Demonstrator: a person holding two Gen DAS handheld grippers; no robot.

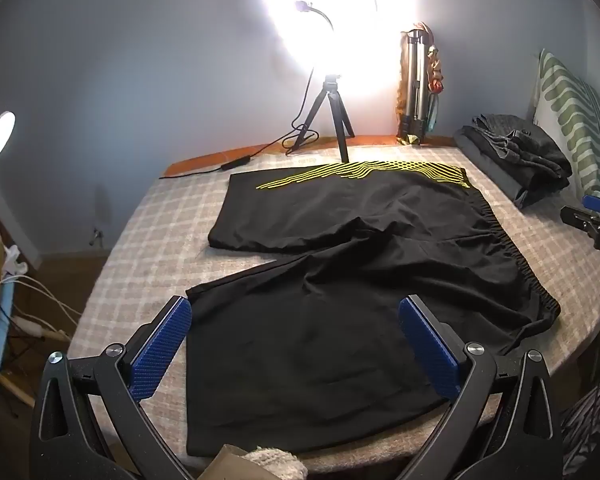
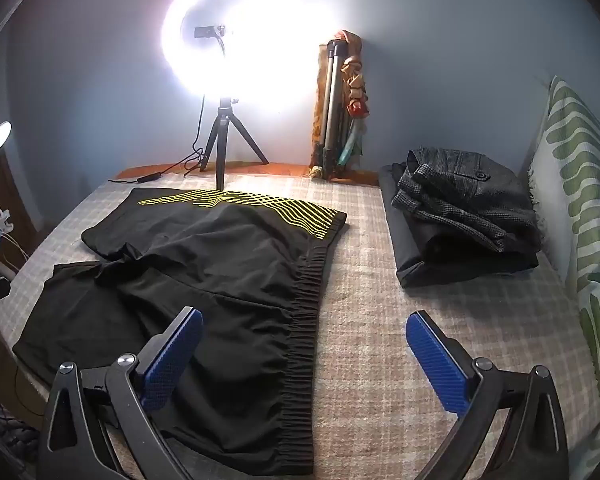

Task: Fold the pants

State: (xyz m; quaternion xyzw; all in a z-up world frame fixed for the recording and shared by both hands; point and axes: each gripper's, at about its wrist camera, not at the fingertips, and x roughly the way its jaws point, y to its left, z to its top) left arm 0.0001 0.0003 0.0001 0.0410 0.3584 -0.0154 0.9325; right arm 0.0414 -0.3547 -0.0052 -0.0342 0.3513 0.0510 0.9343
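Black shorts (image 1: 340,280) with yellow line print on the far leg lie spread flat on the checked cloth, both legs pointing left and the elastic waistband (image 2: 304,320) on the right; they also show in the right wrist view (image 2: 204,272). My left gripper (image 1: 296,332) is open, hovering over the near leg close to its hem. My right gripper (image 2: 304,344) is open, straddling the waistband at the near side, empty. The right gripper's tip also shows at the right edge of the left wrist view (image 1: 592,220).
A ring light on a small tripod (image 2: 224,148) stands at the far edge with its cable. A folded tripod (image 2: 332,112) leans on the wall. A pile of folded dark clothes (image 2: 464,212) lies at the right, by a green-patterned pillow (image 2: 580,184). The table edge (image 1: 100,280) is on the left.
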